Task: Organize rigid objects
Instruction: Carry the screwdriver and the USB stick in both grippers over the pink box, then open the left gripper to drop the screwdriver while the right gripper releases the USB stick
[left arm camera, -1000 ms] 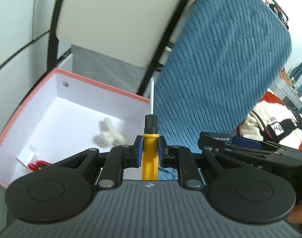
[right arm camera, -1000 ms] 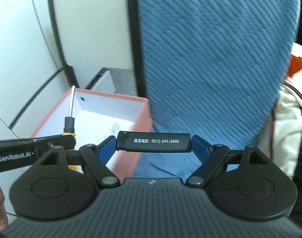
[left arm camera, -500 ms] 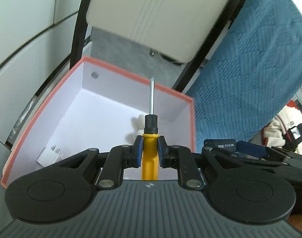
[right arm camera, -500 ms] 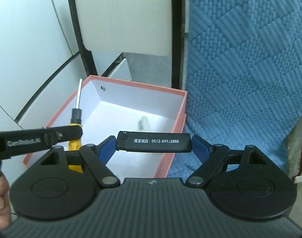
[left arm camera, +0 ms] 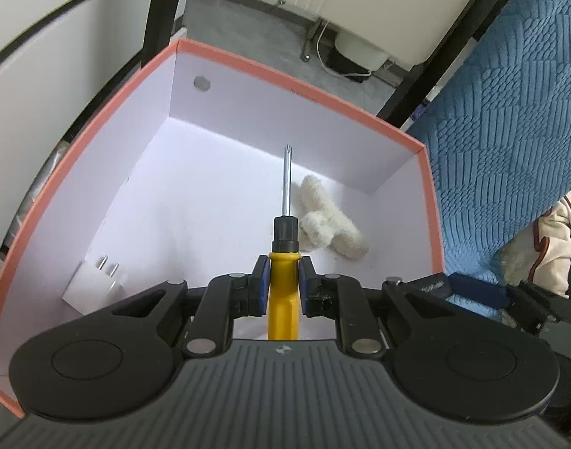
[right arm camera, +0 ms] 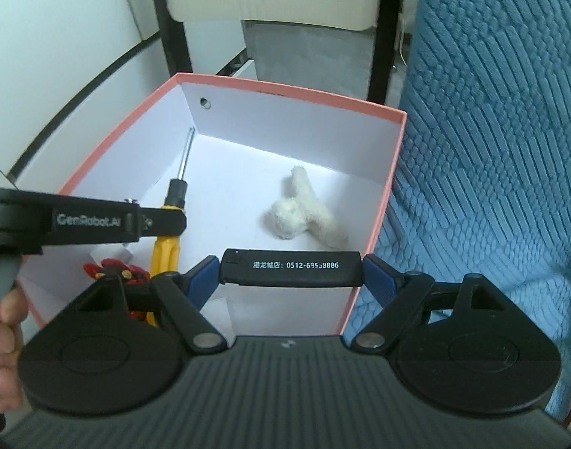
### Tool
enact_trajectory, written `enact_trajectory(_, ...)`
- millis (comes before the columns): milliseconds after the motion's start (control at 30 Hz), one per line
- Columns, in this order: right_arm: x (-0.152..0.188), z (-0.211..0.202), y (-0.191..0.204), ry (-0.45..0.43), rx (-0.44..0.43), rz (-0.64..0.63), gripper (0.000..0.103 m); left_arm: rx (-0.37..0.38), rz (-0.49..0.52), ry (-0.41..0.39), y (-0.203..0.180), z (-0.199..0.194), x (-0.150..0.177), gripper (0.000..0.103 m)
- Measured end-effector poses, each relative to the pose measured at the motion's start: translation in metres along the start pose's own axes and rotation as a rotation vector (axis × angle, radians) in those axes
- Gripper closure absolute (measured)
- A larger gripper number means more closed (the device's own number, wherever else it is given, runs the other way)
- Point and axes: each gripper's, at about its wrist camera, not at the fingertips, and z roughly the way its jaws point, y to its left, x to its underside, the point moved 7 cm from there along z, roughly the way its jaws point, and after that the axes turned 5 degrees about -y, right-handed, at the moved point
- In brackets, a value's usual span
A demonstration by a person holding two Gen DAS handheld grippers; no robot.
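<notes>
The box point(left arm camera: 109, 138), pink-rimmed and white inside, is sitting beside a blue blanket point(right arm camera: 491, 149). A screwdriver point(left arm camera: 283, 262), stiff and light, is hanging over its middle, the left gripper point(left arm camera: 281, 284) clamping its yellow handle. The right gripper point(right arm camera: 291, 267) is pinching a smooth black lighter point(right arm camera: 291, 266) end to end over the near right corner; it is probably slippery.

White print on the side of the black lighter point(right arm camera: 291, 266): some Chinese signs, then the number 0512-685, one blurry digit, and 8886. Grey letters on the side of the left gripper point(right arm camera: 169, 220), in the right wrist view: GenRobot.AI. No other words clear enough to read.
</notes>
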Motion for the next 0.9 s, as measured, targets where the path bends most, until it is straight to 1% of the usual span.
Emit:
enact_trajectory(100, 0.000, 0.002, 0.002, 0.003, 0.008, -0.015, 0.018, -0.002, 0.005, 0.008, 0.002, 0.003, 0.001, 0.084)
enact_trajectory(167, 0.001, 0.002, 0.000, 0.005, 0.000, 0.004, 0.018, 0.005, 0.007, 0.012, 0.000, 0.003, 0.001, 0.084)
enact_trajectory(200, 0.001, 0.001, -0.001, 0.005, -0.004, 0.016, 0.019, 0.012, 0.005, 0.007, -0.001, 0.001, 0.000, 0.083)
enact_trajectory(233, 0.002, 0.000, -0.001, 0.004, -0.012, 0.023, 0.018, 0.011, 0.001, 0.006, -0.002, -0.002, 0.000, 0.082)
enact_trajectory(267, 0.001, 0.000, 0.000, 0.004, -0.022, 0.030, 0.012, 0.007, 0.002, 0.006, -0.002, -0.004, 0.000, 0.081)
enact_trajectory(300, 0.002, -0.002, 0.000, 0.003, -0.033, 0.037, 0.008, 0.002, 0.010, 0.002, -0.003, -0.007, -0.001, 0.078)
enact_trajectory(333, 0.002, -0.004, 0.000, -0.003, -0.038, 0.047, 0.002, -0.003, 0.016, -0.001, -0.004, -0.010, -0.002, 0.075)
enact_trajectory(367, 0.001, -0.007, 0.000, -0.015, -0.040, 0.056, 0.000, -0.007, 0.022, -0.007, -0.005, -0.014, -0.003, 0.071)
enact_trajectory(467, -0.006, -0.021, -0.002, -0.048, -0.049, 0.075, 0.000, -0.011, 0.025, -0.037, -0.008, -0.031, -0.007, 0.065)
enact_trajectory(567, -0.014, -0.040, -0.003, -0.084, -0.054, 0.079, 0.000, -0.017, 0.029, -0.071, -0.013, -0.052, -0.011, 0.056)
enact_trajectory(633, -0.020, -0.055, -0.003, -0.111, -0.059, 0.085, 0.000, -0.022, 0.035, -0.089, -0.016, -0.064, -0.013, 0.054)
enact_trajectory(667, -0.022, -0.061, -0.004, -0.122, -0.062, 0.087, 0.000, -0.023, 0.037, -0.098, -0.017, -0.071, -0.014, 0.050)
enact_trajectory(700, -0.024, -0.068, -0.004, -0.134, -0.064, 0.087, 0.000, -0.028, 0.038, -0.107, -0.019, -0.078, -0.015, 0.044)
enact_trajectory(800, -0.028, -0.085, -0.004, -0.159, -0.066, 0.082, 0.000, -0.043, 0.043, -0.139, -0.026, -0.099, -0.018, 0.036)
enact_trajectory(900, -0.030, -0.099, -0.004, -0.184, -0.069, 0.079, 0.000, -0.054, 0.050, -0.170, -0.031, -0.120, -0.020, 0.031)
